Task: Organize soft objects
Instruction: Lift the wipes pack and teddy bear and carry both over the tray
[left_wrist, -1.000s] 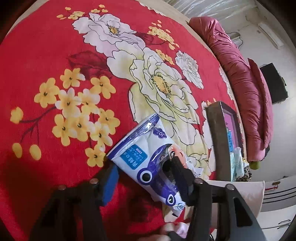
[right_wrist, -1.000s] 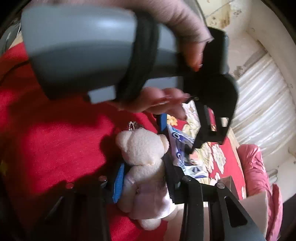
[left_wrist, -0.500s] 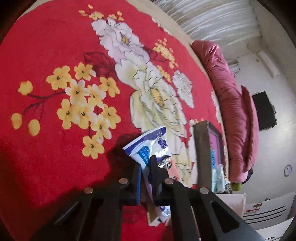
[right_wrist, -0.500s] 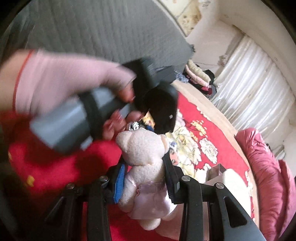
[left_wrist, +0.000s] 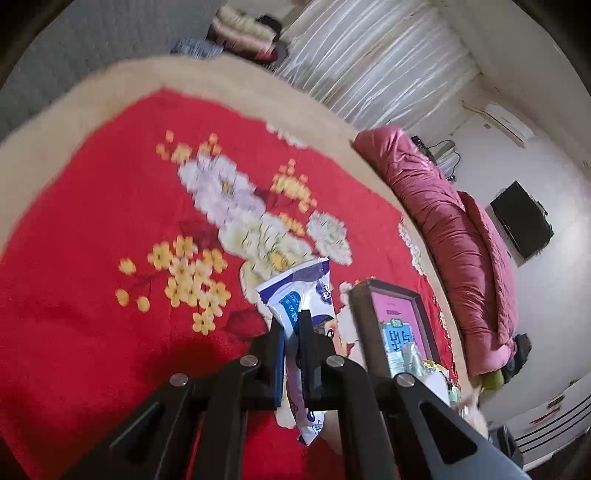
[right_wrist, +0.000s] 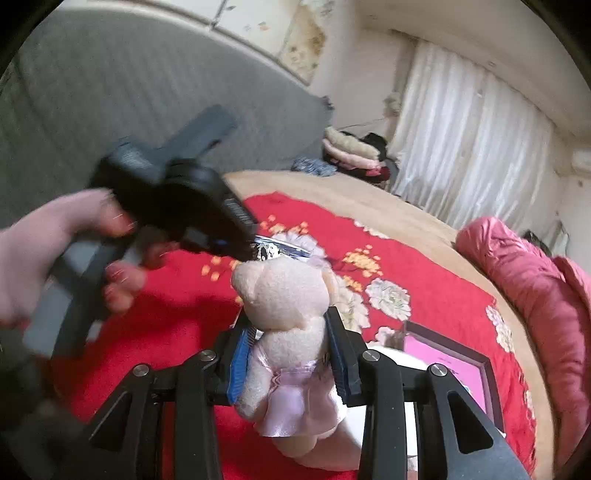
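left tongs (left_wrist: 291, 332) pinch tissue pack (left_wrist: 295, 291) thin at one edge, lifted over the red bed cover (left_wrist: 92, 221); slick film may slip out. right tongs (right_wrist: 290, 332) squeeze teddy bear (right_wrist: 284, 295) midair; could snag box (right_wrist: 480, 365) rim.

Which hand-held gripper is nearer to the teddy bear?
The right. The right hand-held gripper grips the teddy bear by its body. The left hand-held gripper is beside the bear, apart from it, and pinches a tissue pack.
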